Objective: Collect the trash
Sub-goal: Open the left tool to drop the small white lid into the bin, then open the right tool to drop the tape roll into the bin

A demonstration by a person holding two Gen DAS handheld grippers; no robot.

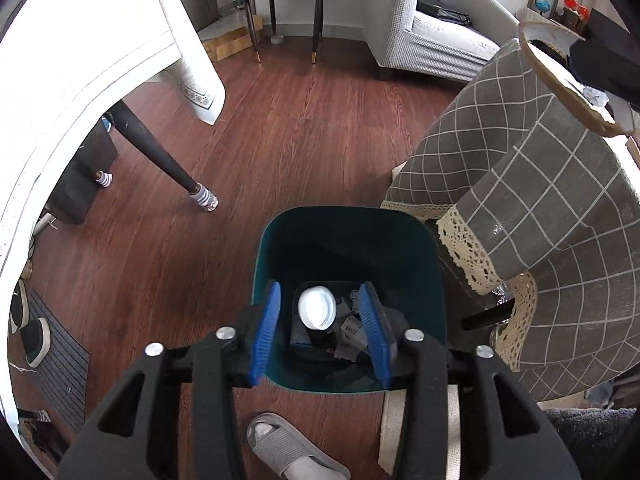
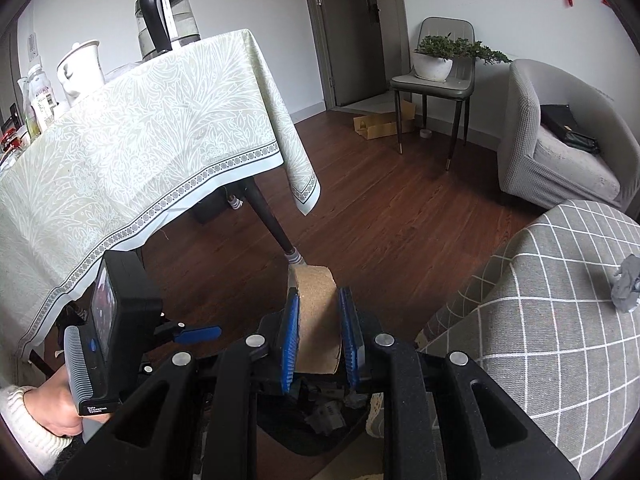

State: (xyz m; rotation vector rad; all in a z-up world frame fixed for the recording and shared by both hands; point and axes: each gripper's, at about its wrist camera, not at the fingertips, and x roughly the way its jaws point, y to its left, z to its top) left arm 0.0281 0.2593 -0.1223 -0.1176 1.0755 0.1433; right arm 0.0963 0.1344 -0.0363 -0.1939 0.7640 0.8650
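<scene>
A dark green trash bin [image 1: 424, 252] stands on the wood floor next to the checked table. Inside it lie a white-capped bottle [image 1: 317, 307] and grey scraps [image 1: 350, 332]. My left gripper [image 1: 320, 300] is open and empty, hovering over the bin's mouth. My right gripper [image 2: 319, 304] is shut on a brown cardboard ring [image 2: 316, 320], held above the bin, whose contents [image 2: 326, 412] show below the fingers. The same ring [image 1: 560, 80] shows at the upper right of the left wrist view. A grey crumpled scrap [image 2: 627, 288] lies on the checked tablecloth [image 2: 560, 320].
A table with a pale green cloth [image 2: 140, 152] carries a kettle [image 2: 168, 20] and bottles. A grey armchair [image 2: 560, 140], a chair with a plant [image 2: 436, 68] and a flat cardboard box [image 2: 380, 124] stand further off. A slipper [image 1: 288, 448] lies by the bin.
</scene>
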